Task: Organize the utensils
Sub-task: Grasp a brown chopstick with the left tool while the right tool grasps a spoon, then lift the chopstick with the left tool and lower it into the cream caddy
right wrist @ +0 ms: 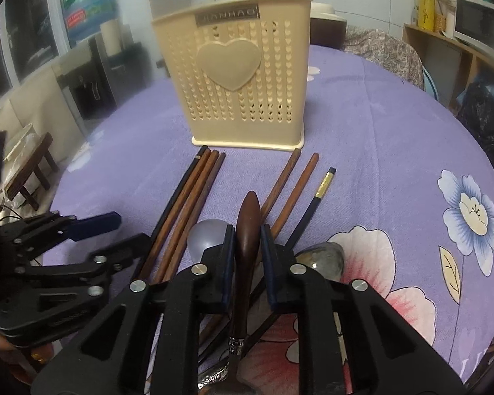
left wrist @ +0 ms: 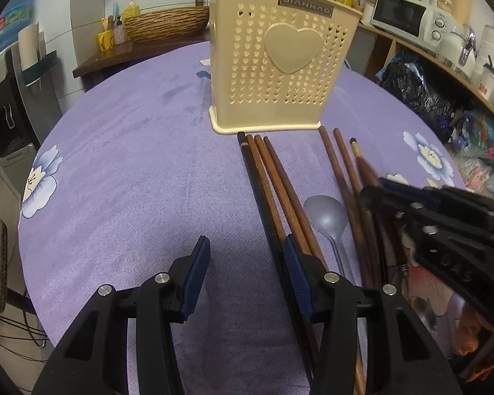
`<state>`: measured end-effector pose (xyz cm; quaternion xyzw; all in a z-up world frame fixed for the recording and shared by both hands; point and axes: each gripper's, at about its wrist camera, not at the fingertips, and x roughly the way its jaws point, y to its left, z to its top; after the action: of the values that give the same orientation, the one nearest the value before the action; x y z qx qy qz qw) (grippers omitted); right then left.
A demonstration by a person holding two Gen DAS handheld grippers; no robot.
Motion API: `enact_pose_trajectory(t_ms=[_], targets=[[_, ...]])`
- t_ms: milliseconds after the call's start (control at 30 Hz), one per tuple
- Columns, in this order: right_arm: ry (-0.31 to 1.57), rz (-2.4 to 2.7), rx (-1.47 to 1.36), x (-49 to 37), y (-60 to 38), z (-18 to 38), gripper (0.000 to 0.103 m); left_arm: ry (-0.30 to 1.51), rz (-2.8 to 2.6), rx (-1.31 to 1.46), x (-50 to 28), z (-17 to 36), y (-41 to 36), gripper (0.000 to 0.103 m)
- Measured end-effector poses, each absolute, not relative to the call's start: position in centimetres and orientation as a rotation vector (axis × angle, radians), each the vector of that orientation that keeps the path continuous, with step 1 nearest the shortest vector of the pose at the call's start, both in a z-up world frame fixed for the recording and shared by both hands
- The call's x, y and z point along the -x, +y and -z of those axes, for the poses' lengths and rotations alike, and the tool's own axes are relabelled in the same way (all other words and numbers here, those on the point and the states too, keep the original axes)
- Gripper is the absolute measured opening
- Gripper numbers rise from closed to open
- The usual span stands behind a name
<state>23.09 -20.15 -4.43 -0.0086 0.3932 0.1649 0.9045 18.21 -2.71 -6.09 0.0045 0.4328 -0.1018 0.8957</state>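
A cream plastic utensil holder [left wrist: 273, 65] [right wrist: 243, 75] with heart cut-outs stands upright on the purple tablecloth. In front of it lie several brown and black chopsticks [left wrist: 270, 177] [right wrist: 187, 194], two more brown ones [right wrist: 293, 187] and a black chopstick with a gold band [right wrist: 317, 200]. My right gripper [right wrist: 248, 247] [left wrist: 425, 220] is shut on a dark wooden-handled utensil [right wrist: 248, 223], handle tip pointing at the holder. My left gripper [left wrist: 247, 256] [right wrist: 107, 233] is open over bare cloth, its right finger beside the chopstick bundle. A grey spoon [left wrist: 326, 214] [right wrist: 202, 233] lies between the chopstick groups.
Another spoon bowl [right wrist: 322, 256] lies right of my right gripper. The round table [left wrist: 131, 151] drops off at left and right. A wicker basket [left wrist: 168, 23] and shelf with a microwave [left wrist: 405, 16] stand behind. Dark bags [left wrist: 411, 89] sit past the right edge.
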Motion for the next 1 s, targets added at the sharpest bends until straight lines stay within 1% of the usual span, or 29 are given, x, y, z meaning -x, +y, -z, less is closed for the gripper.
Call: enact_pose_trajectory(t_ms=[233,633,1000], targets=[[0.751,-0.342,0.008,-21.3,-20.7,2.7,0.017,0.901,0.191,-0.019,-18.3,6.2,-2.6,0.048],[0.706,-0.35,-0.04,-19.6,-22.2,1.1,0.017,0.964,0.204,-0.068,-19.7,5.8,-1.5,0.049],[0.697,-0.357,-0.039,-19.1,-22.1,0.8,0.017,0.997,0.151,-0.119,-26.5,5.8,-3.5,0.049]])
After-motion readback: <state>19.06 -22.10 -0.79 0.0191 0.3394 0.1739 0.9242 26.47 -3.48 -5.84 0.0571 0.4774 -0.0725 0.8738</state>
